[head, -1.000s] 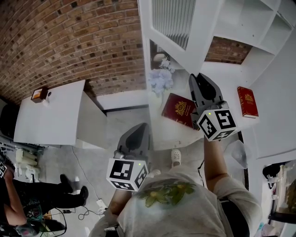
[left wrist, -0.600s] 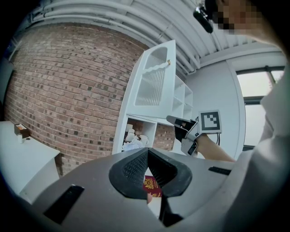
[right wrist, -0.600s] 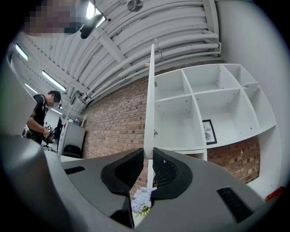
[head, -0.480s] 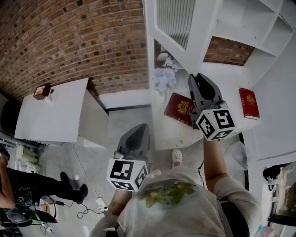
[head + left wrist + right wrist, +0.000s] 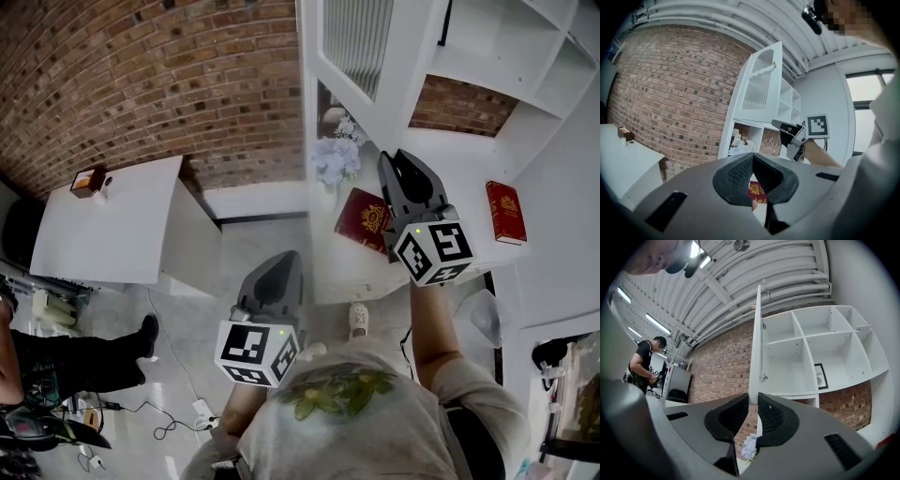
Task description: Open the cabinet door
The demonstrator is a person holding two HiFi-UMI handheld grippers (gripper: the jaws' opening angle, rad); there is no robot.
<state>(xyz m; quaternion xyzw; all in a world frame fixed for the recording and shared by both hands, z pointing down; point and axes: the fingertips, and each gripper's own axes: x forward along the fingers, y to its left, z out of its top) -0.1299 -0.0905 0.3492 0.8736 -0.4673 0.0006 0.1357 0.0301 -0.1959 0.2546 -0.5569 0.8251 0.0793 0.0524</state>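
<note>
Aloft, right gripper (image 5: 753, 403) pinching cabinet door (image 5: 756, 333)

We see a red book (image 5: 364, 219) near the counter's (image 5: 469, 173) left edge, pale flowers (image 5: 334, 161) just behind it, a second red book (image 5: 503, 212) at its right edge, a small brown box (image 5: 86, 180) on a white table's (image 5: 112, 234) corner, brick wall (image 5: 141, 75)

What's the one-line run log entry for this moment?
right gripper: shut on cabinet door edge | left gripper: shut, empty | cabinet door: swung out, shelves exposed
</note>
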